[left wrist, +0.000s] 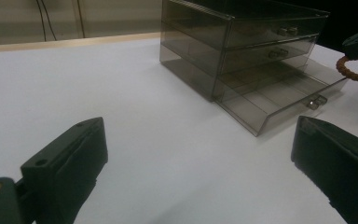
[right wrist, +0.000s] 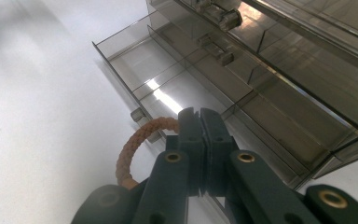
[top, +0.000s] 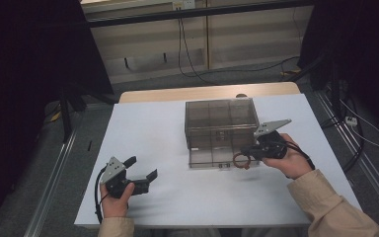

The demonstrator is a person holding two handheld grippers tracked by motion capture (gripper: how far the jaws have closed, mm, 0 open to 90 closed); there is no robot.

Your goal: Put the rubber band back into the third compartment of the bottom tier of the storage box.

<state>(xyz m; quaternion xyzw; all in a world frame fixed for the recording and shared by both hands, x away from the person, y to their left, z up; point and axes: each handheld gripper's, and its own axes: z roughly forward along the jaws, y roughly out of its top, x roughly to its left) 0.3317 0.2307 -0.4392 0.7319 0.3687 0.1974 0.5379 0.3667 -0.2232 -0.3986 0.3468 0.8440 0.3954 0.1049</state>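
**Q:** State the condition of both grippers and the location of the work item.

**A:** My right gripper (top: 247, 154) has its jaws pressed together on a braided brown ring (top: 241, 161). In the right gripper view the ring (right wrist: 137, 142) hangs out to the left of the jaws, pinched at one point on its band. It sits at centre right of the high view, just in front of the open bottom drawer (top: 211, 157) of the smoked transparent drawer cabinet (top: 220, 124). My left gripper (top: 141, 168) rests at lower left of that view with its jaws wide apart and nothing between them.

**Q:** Why is the ring held that way?

**A:** My judgement: an edge pinch leaves most of the loop free, so it can drop flat into a compartment. The drawer is pulled out towards me to expose its divided interior. The left gripper is parked well apart from the cabinet, out of the way.

**Q:** What edges and clearances apply?

**A:** The drawer's front wall and small handle (right wrist: 137, 115) lie just beside the ring; the loop must pass over that wall. The closed upper drawers (left wrist: 270, 44) overhang the rear of the open one, so room is best at its front. The white bench (top: 143, 131) is bare to the left and in front of the cabinet.
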